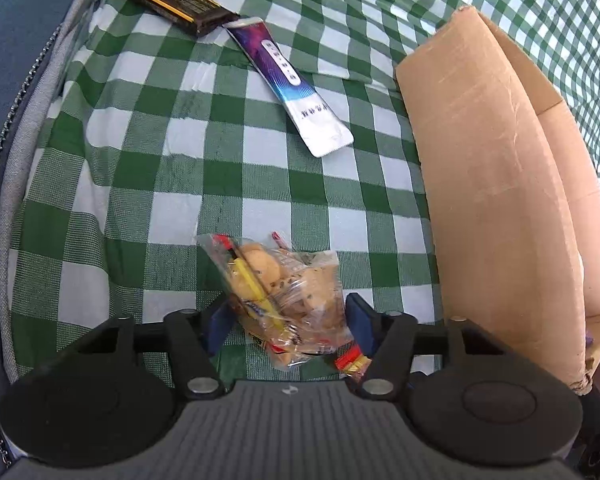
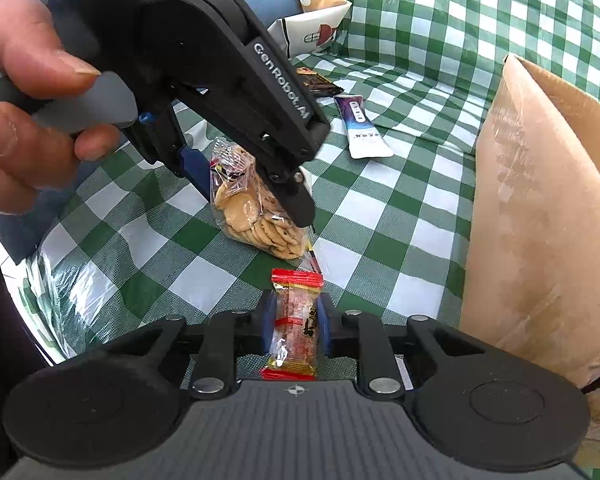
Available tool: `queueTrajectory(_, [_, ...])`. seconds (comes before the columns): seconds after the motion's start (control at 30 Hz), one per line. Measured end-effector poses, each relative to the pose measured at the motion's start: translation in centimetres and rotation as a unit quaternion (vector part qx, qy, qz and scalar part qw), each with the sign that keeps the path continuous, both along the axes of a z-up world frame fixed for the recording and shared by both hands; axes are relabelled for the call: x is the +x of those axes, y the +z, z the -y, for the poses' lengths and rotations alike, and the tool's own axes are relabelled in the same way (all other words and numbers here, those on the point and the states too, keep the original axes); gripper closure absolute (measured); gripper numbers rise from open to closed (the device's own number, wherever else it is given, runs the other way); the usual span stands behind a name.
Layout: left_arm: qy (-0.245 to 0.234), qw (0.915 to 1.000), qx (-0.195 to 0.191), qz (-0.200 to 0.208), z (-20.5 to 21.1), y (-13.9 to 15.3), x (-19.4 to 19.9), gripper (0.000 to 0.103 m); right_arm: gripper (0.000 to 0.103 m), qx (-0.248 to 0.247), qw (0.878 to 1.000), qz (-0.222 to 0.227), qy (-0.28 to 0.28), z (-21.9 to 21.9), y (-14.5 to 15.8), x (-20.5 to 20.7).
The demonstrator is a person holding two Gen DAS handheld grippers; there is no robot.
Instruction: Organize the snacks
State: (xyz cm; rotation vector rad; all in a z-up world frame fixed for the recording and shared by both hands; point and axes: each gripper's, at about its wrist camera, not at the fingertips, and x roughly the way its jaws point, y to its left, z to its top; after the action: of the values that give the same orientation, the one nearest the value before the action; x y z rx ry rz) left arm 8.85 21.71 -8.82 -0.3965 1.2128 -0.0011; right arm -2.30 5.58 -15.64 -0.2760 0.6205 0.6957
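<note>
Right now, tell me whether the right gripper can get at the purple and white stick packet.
Probably not yet: the right gripper is shut on a red-ended candy packet, and the left gripper and cookie bag sit between it and the purple and white stick packet.

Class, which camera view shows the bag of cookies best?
The right wrist view: the bag of cookies shows nearly whole on the cloth, with the left gripper around it. The left wrist view shows it close, between the jaws.
</note>
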Motion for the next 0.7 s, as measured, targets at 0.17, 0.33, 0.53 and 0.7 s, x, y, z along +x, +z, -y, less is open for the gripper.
queueTrajectory(0.17, [0.018,0.9995,0.000,0.027,-0.4,1.0,-0.3,0.047,0.084,0.019,0.999,0.025,-0.010,0.8,1.0,-0.5])
queueTrajectory(0.33, [0.038,0.9973,-0.006,0.062,-0.7,2.4,-0.8,0.048,0.085,0.038,0.998,0.041,-0.020,1.6,2.1,-1.0])
queueTrajectory(0.53, [0.056,0.9934,-0.009,0.100,-1.2,3.8,-1.6,0.048,0.095,0.051,0.996,0.072,-0.018,2.3,3.9,-2.1])
queueTrajectory(0.7, [0.070,0.9906,-0.011,0.117,-1.5,4.4,-2.0,0.048,0.096,0.066,0.994,0.085,-0.015,3.7,5.4,-2.5])
